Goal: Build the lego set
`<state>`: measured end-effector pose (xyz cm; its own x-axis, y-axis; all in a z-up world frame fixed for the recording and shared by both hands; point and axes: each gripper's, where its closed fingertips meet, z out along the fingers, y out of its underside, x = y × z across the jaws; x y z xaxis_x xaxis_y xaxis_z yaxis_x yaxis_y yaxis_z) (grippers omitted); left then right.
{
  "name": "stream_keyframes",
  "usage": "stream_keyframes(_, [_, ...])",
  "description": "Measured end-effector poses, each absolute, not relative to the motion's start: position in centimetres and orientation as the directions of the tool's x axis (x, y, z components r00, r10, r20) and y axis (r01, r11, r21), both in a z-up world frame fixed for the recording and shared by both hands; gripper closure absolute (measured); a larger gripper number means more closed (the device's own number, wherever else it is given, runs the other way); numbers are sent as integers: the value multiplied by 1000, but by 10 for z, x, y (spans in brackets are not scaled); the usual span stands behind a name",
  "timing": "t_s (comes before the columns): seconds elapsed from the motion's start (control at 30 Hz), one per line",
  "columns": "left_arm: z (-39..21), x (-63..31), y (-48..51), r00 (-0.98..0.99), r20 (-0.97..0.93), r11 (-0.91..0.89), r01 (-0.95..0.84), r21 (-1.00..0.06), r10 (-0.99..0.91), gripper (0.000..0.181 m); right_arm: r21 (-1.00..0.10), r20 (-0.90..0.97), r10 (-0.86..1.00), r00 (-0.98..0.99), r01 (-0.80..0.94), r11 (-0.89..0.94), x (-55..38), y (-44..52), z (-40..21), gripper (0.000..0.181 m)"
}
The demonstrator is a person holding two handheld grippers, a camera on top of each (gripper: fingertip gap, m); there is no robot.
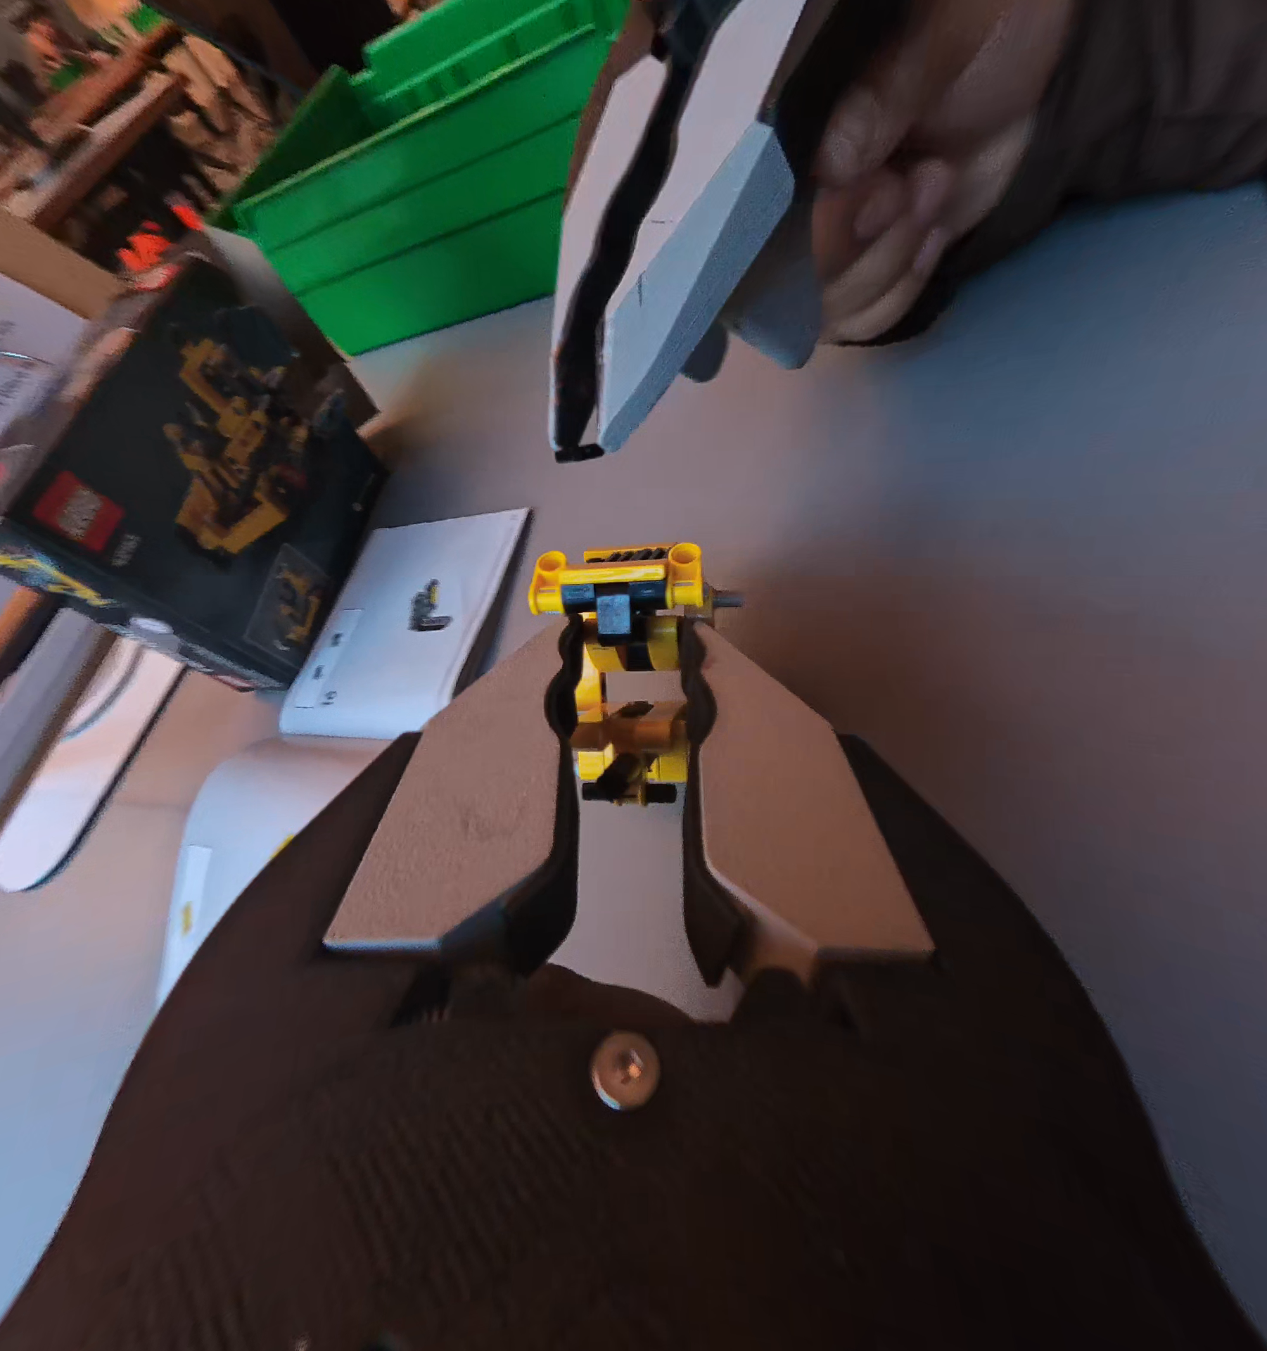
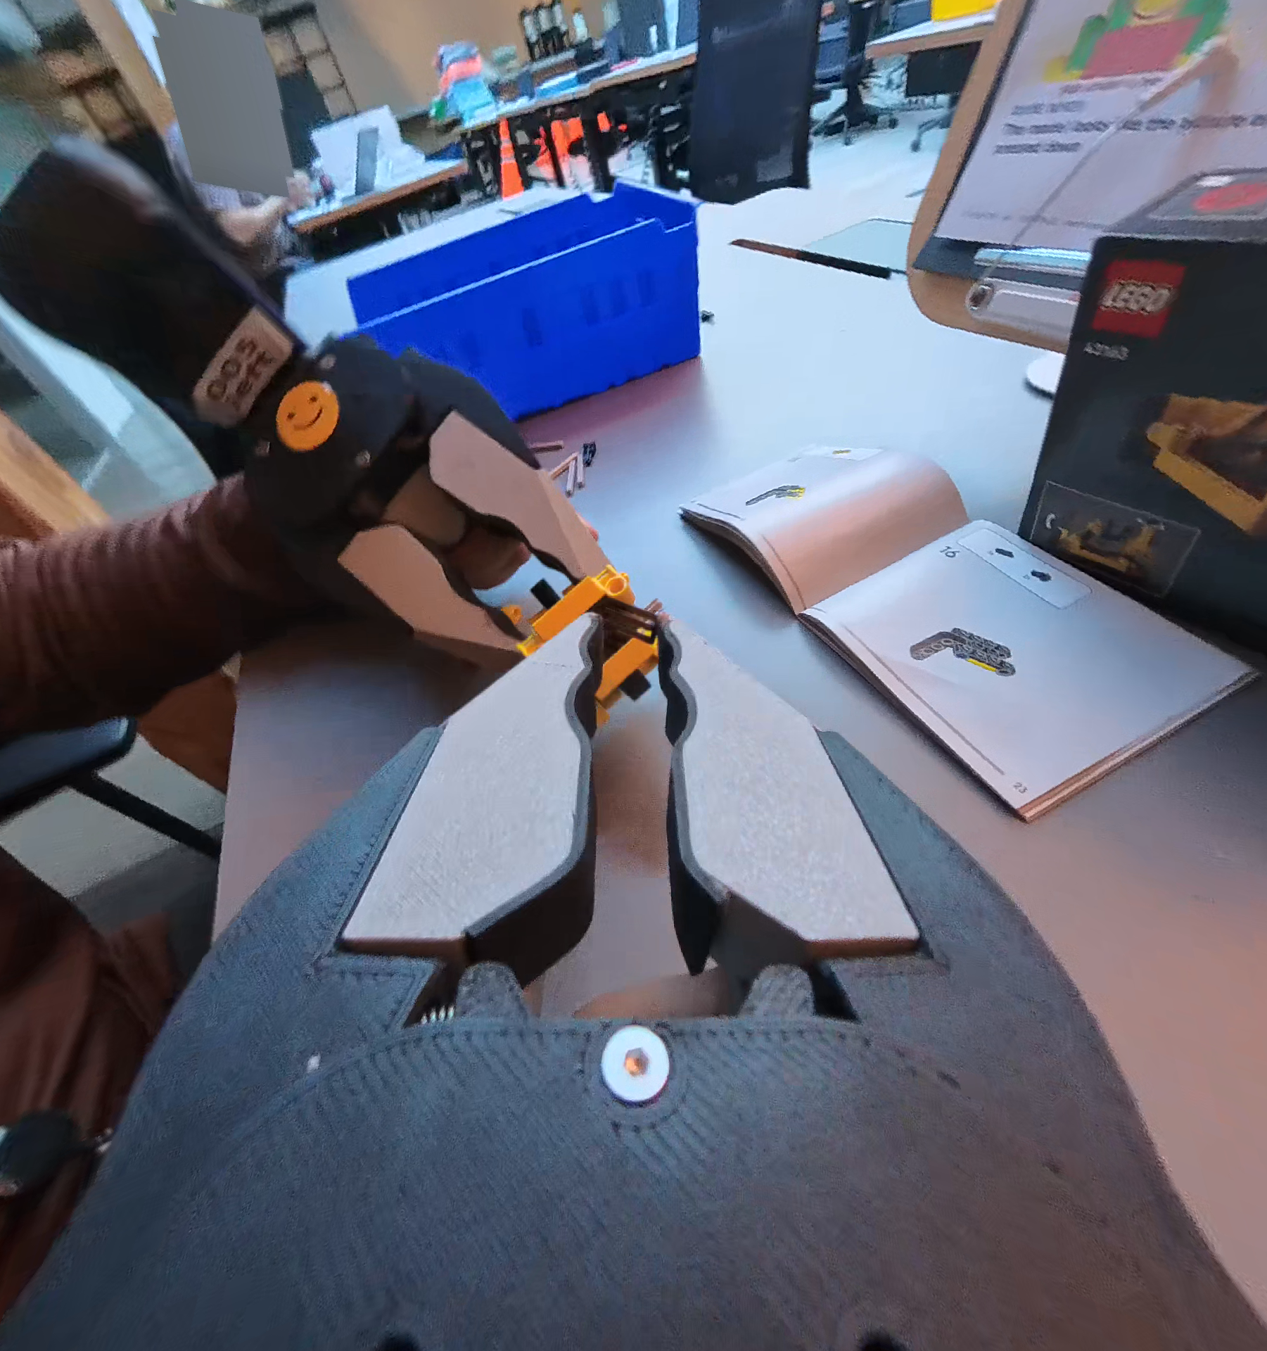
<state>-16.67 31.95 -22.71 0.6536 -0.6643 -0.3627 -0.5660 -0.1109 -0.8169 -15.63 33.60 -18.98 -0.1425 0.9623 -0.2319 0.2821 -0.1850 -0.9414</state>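
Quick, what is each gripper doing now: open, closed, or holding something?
Left gripper: closed on the yellow lego assembly.
Right gripper: partly open, fingertips at the assembly; whether it grips cannot be told.

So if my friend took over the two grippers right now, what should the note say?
Left gripper: shut on the yellow lego model, held just above the table.
Right gripper: open, its tips around the far end of the same model, not clearly gripping.
Instruction booklet lies open on the table, beside the black lego box. A few loose pieces lie near the blue bin.
Done: a small yellow part is built.
Left: the rest, which looks like a lot.
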Motion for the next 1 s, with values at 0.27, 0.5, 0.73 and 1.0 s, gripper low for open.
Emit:
stream_keyframes(0.27, [-220, -170, 336, 717, -471, -86, -590, -803, -514, 157, -932, -268, 960, -76, 273, -239, -162, 343, -190, 170])
stream_keyframes(0.5, [-219, -169, 341, 736, -481, -74, -579, -812, -476, 157, -935, -225, 974, -36, 287, -206, -168, 344, -192, 170])
stream_keyframes(0.73, [-206, -168, 344, 777, -490, -21, -541, -841, -395, 157, -937, -210, 977, -42, 294, -189, -167, 347, -175, 170])
stream_keyframes(1.0, [-173, -173, 344, 841, -484, 87, -478, -874, -240, 157, -906, -89, 992, -93, 422, -42, -176, 345, -145, 170])
